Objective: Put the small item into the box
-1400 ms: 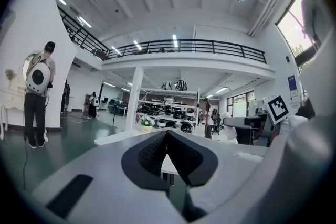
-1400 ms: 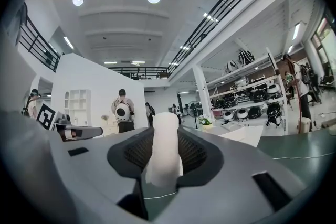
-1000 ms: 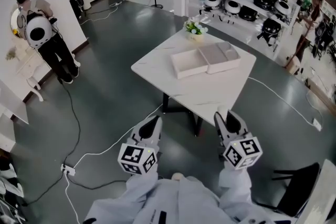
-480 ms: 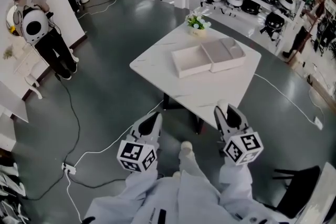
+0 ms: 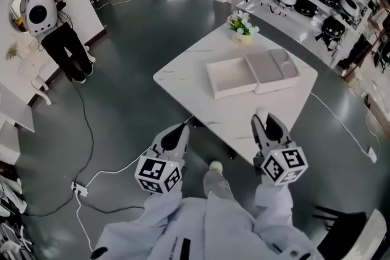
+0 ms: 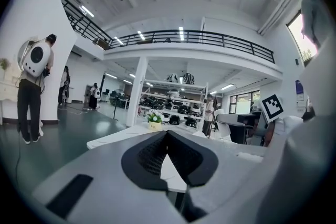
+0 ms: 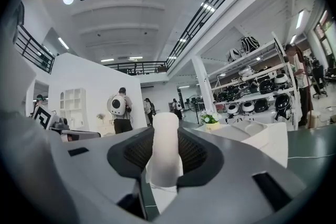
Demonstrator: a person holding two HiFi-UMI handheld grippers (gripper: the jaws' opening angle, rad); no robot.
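While left gripper (image 6: 167, 134) is closed — empty — right gripper (image 7: 165, 136) clamps the small item (image 7: 164, 157).

small item (image 5: 261, 112) — mostly hidden inside right gripper (image 5: 264, 122) | black chair (image 5: 344, 233) — cut off at bottom edge

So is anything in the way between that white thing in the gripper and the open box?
Nothing visible. Only bare tabletop lies between the white cylinder in the right gripper and the open box. The flower pot stands beyond the box, at the far corner.
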